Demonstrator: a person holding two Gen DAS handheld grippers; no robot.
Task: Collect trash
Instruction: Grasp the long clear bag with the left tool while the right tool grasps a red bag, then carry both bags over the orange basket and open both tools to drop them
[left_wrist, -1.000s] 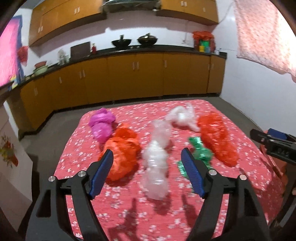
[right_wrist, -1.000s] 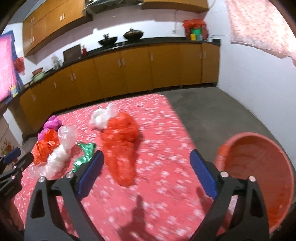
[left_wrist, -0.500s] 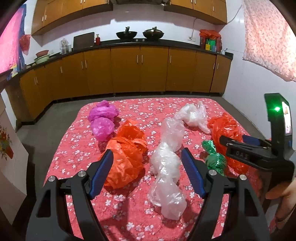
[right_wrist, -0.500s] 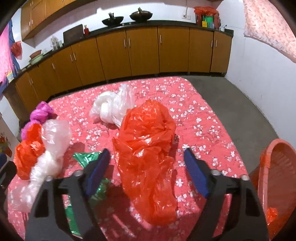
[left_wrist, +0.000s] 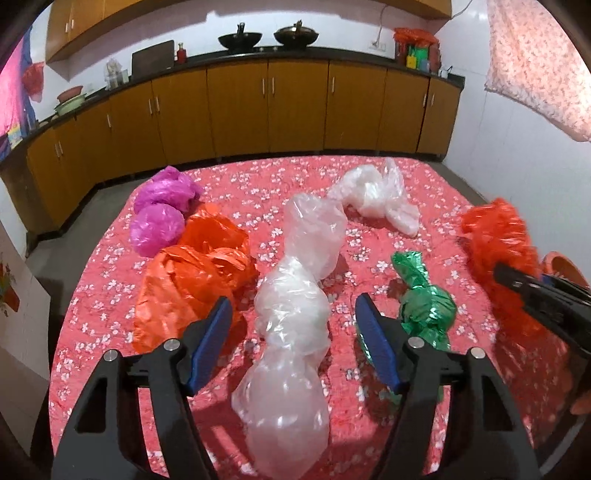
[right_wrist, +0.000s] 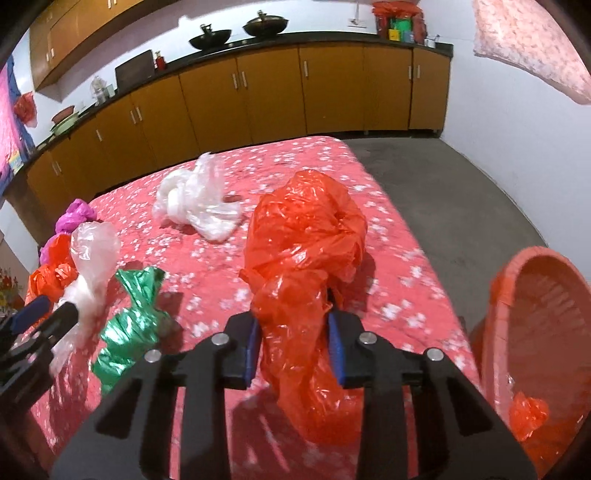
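Observation:
My right gripper (right_wrist: 293, 350) is shut on a crumpled red plastic bag (right_wrist: 306, 258) and holds it above the red flowered tablecloth (right_wrist: 391, 273); the bag also shows in the left wrist view (left_wrist: 496, 236). My left gripper (left_wrist: 293, 343) is open, its fingers either side of a long clear plastic bag (left_wrist: 295, 317). An orange bag (left_wrist: 192, 280), a pink bag (left_wrist: 159, 218), a green foil bag (left_wrist: 424, 302) and a white bag (left_wrist: 376, 199) lie on the cloth.
An orange-red basket (right_wrist: 539, 332) stands on the floor off the table's right edge, with a small red scrap (right_wrist: 528, 413) inside. Brown kitchen cabinets (left_wrist: 266, 110) run along the far wall. Grey floor (right_wrist: 443, 177) lies to the right of the table.
My right gripper has closed on the red bag and lifted it off the cloth. My left gripper has moved forward over the clear bag and stays open.

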